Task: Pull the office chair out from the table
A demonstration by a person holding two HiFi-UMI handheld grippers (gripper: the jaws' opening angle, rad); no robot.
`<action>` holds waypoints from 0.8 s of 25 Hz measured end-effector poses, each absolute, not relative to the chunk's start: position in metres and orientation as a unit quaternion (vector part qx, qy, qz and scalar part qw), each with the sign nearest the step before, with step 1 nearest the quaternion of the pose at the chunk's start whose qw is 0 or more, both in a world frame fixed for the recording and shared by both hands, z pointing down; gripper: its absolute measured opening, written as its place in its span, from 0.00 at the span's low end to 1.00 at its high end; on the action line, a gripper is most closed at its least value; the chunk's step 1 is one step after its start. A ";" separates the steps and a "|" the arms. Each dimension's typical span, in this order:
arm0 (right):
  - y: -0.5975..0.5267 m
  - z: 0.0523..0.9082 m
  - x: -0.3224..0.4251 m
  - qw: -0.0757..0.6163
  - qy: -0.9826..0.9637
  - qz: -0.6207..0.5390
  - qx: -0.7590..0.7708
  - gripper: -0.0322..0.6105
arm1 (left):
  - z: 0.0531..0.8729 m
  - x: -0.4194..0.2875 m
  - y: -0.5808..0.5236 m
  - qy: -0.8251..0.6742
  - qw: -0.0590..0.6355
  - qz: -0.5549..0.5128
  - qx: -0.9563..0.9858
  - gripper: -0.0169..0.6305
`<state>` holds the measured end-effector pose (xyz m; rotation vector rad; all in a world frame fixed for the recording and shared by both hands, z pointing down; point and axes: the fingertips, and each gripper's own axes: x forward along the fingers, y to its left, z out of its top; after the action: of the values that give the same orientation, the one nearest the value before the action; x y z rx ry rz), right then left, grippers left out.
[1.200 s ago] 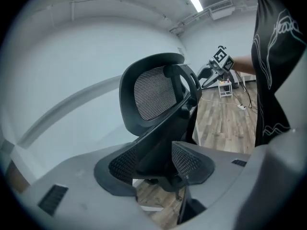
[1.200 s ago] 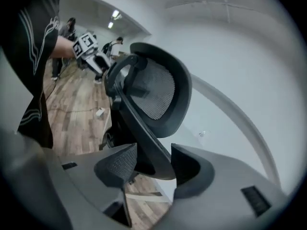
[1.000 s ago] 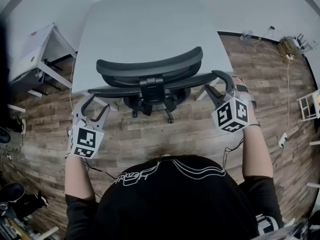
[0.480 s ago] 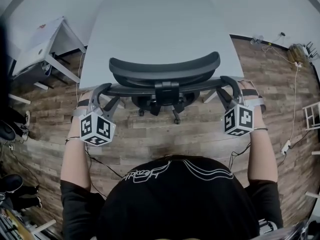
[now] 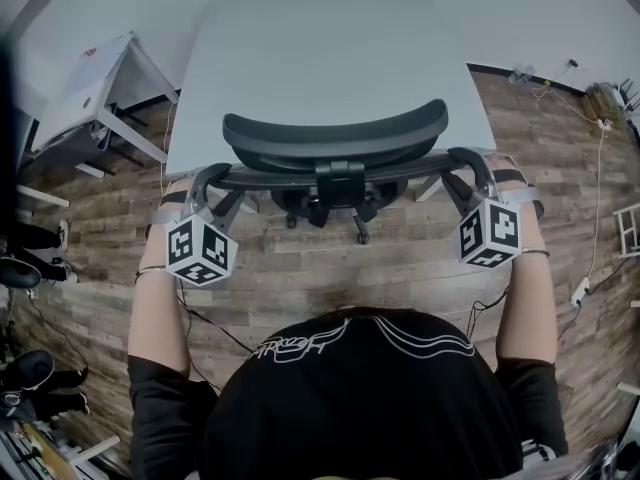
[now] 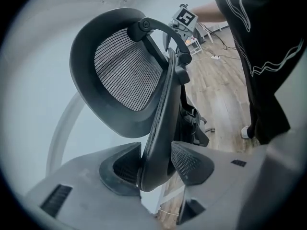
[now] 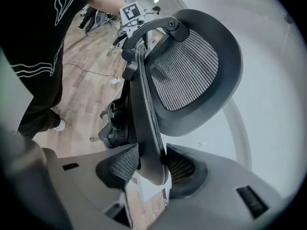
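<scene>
The black mesh office chair (image 5: 335, 133) is tucked against the near edge of the grey table (image 5: 320, 38), its back toward me. My left gripper (image 5: 215, 190) is at the left end of the backrest frame and my right gripper (image 5: 462, 173) at the right end. The left gripper view shows the frame's edge (image 6: 163, 123) between the left gripper's (image 6: 156, 164) pads, both touching it. In the right gripper view the frame (image 7: 144, 114) is likewise pinched by the right gripper (image 7: 152, 164). Both pairs of jaws have just been closing on the frame.
A small white table (image 5: 95, 88) stands at the left on the wood floor. Cables (image 5: 585, 268) run along the floor at the right, near a white rack (image 5: 628, 230). The chair's castors (image 5: 358, 236) show under the backrest. Dark objects (image 5: 20, 268) lie at the far left.
Both grippers moved forward to the ends of the backrest. The left one rolled and came up from beside the chair, and now each has the frame between its jaws.
</scene>
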<state>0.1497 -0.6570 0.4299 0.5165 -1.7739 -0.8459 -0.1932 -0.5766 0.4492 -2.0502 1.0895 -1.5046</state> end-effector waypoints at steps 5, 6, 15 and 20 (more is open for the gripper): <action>-0.658 0.429 0.150 0.531 -0.743 -0.342 0.223 0.37 | 0.450 -0.193 -0.576 0.387 0.178 -0.544 -0.723 0.32; -0.658 0.429 0.151 0.531 -0.743 -0.338 0.227 0.37 | 0.450 -0.193 -0.577 0.386 0.177 -0.545 -0.723 0.32; -0.658 0.430 0.151 0.542 -0.743 -0.309 0.242 0.37 | 0.451 -0.194 -0.578 0.381 0.172 -0.547 -0.725 0.32; -0.655 0.430 0.152 0.558 -0.736 -0.299 0.238 0.37 | 0.451 -0.195 -0.578 0.374 0.160 -0.548 -0.731 0.32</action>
<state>0.1515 -0.6555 0.4303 0.5607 -1.7364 -0.7063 -0.1949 -0.5780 0.4508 -2.0874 1.0695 -1.5665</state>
